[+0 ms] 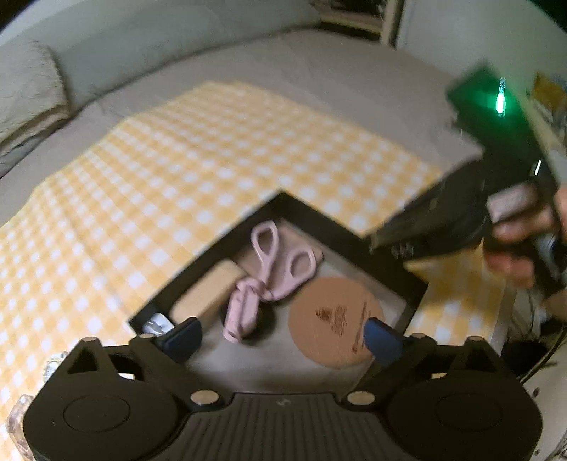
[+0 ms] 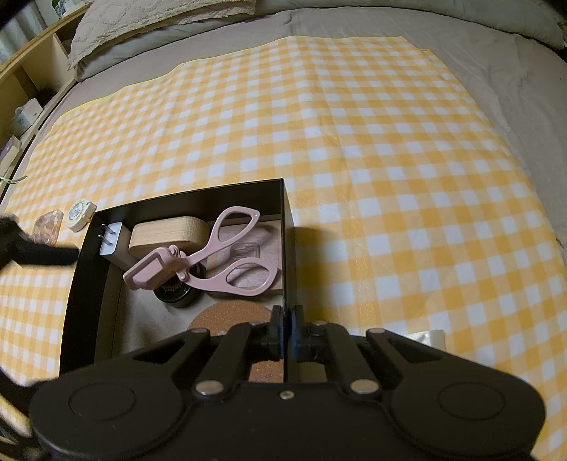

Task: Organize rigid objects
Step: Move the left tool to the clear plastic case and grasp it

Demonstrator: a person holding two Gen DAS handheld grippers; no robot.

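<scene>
An open black box point(image 2: 85, 269) lies on a yellow checked cloth point(image 2: 354, 142). Inside it are a pink scissor-like tool point(image 2: 212, 259), a wooden block point(image 2: 166, 235), a white charger plug point(image 2: 111, 241), a black jar point(image 2: 179, 292) and a cork coaster point(image 2: 230, 315). My right gripper point(image 2: 287, 319) is shut on the box's right wall. My left gripper point(image 1: 281, 338) hangs open above the box, with nothing between its fingers. Below it I see the pink tool point(image 1: 273, 269) and the coaster point(image 1: 333, 319).
Just left of the box on the cloth are a round white item point(image 2: 81, 214) and a clear pinkish case point(image 2: 48, 225). A small white object point(image 2: 428, 337) lies to its right. The cloth covers a grey bed, with pillows point(image 2: 159, 21) at the back and shelves point(image 2: 28, 88) far left.
</scene>
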